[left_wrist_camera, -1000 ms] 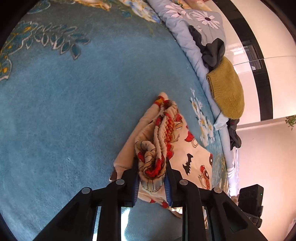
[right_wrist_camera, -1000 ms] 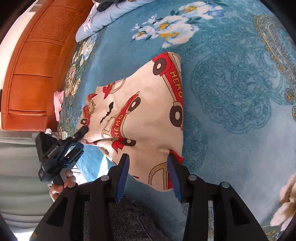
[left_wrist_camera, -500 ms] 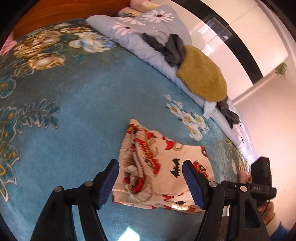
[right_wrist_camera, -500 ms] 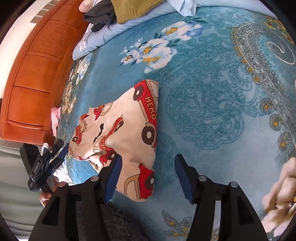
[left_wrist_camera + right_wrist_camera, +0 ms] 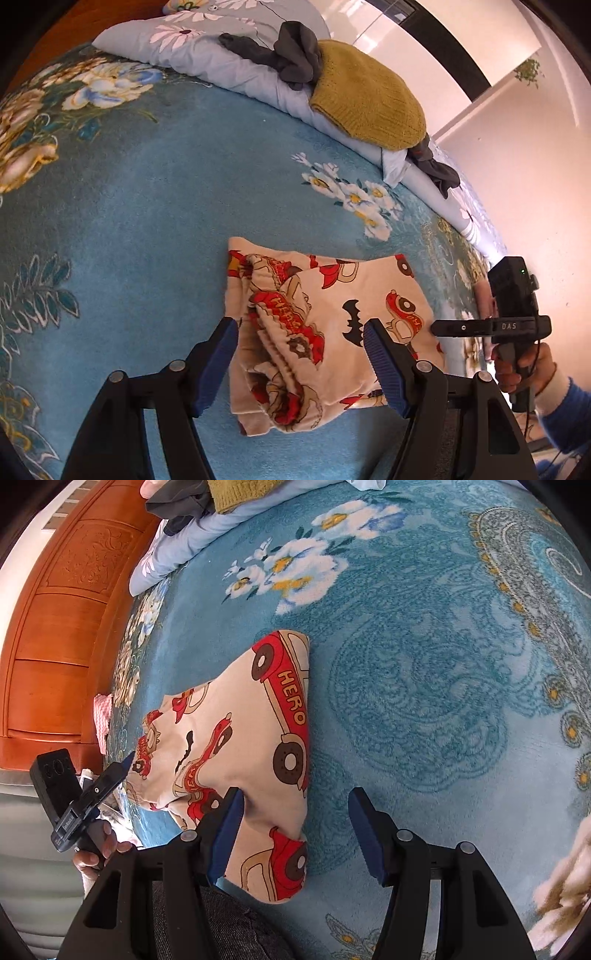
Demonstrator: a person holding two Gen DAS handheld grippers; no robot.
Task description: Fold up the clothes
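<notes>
Both grippers, left [image 5: 299, 363] and right [image 5: 295, 834], are held released above the folded cartoon-print garment [image 5: 325, 332], gripping nothing. Its near edge is hidden behind their fingers [image 5: 384, 365].

Left gripper finger [image 5: 218, 363] covers the folded garment's [image 5: 325, 332] near-left edge. Fluffy cream object [image 5: 565, 878] blurred, cut off at frame edge, unidentifiable. Dark clothing [image 5: 295, 55] type indeterminate.
</notes>
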